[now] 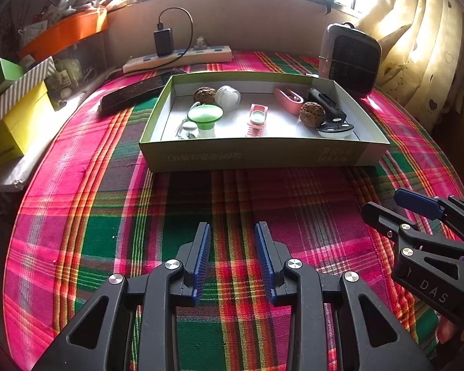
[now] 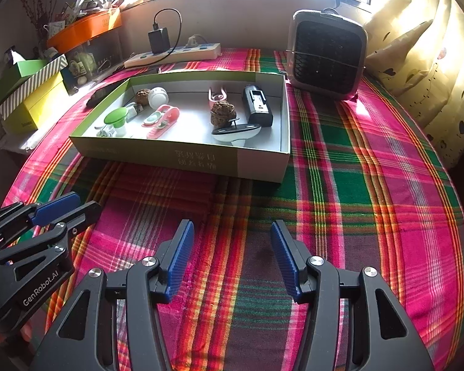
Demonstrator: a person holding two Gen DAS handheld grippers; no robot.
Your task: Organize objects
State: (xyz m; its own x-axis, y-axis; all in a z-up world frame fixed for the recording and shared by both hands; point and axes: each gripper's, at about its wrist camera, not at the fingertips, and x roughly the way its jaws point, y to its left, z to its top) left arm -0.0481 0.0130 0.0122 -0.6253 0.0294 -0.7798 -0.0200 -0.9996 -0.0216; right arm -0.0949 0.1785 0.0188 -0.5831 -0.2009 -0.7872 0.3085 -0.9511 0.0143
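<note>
A: Where are the task's things placed with respect to the jaws?

B: All of them are seen ahead of both grippers, inside the shallow box (image 1: 263, 154), which is set crosswise on the plaid cloth (image 1: 232, 204), its long side presented to the jaws. A bare stretch of cloth is left between the fingertips and the near wall.

A: Which hand is judged nearer to what?

B: The left gripper (image 1: 232, 232) is lined up roughly with the box's middle, so the pink clip (image 1: 257, 119) lies straight ahead of it and the green-capped piece (image 1: 204, 119) ahead and to its left. From the right gripper (image 2: 232, 232) the box is found ahead and to the left; the black device (image 2: 257, 106), lying with its long axis pointing away from the jaws, the walnut-like lump (image 2: 222, 112) and the black-and-white piece (image 2: 236, 133) at the box's right end are probably best reached by it.

A: How are the jaws held?

B: On the left, a moderate gap is kept between the blue pads; nothing is pinched or touched. On the right, the pads are spread wider, and only cloth is seen between them. Nothing is carried by either.

A: What does the coming move turn on?

B: A reach forward over the near wall is likely required, with the right jaws turned across the black device's narrow width.
</note>
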